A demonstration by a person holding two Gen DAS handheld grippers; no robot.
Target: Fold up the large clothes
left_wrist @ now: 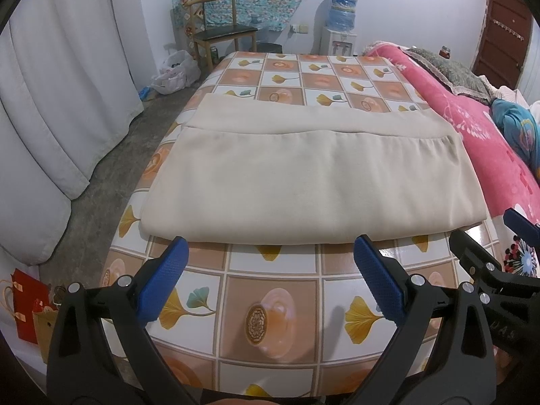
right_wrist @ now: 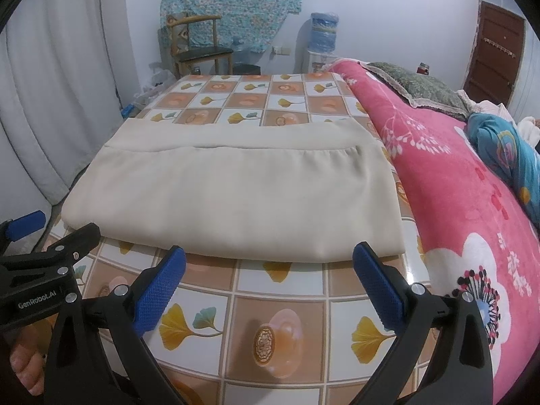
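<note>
A large beige cloth (left_wrist: 303,172) (right_wrist: 236,195) lies flat on the tiled-pattern table (left_wrist: 270,290) (right_wrist: 270,303), folded over itself so a far strip of the lower layer shows beyond the top layer's edge. My left gripper (left_wrist: 270,246) hovers just short of the cloth's near folded edge, open, with nothing between its blue pads (left_wrist: 165,276). My right gripper (right_wrist: 270,253) is open too, at the same near edge toward the cloth's right corner. Each gripper shows at the side of the other's view: the right gripper (left_wrist: 489,256) and the left gripper (right_wrist: 50,239).
A bed with a pink floral blanket (right_wrist: 472,202) runs along the table's right side. White curtains (left_wrist: 50,101) hang at left. A wooden chair (left_wrist: 219,27), plastic bags (left_wrist: 175,71) and a water dispenser (left_wrist: 341,23) stand by the far wall. Red gift bags (left_wrist: 27,303) sit on the floor at left.
</note>
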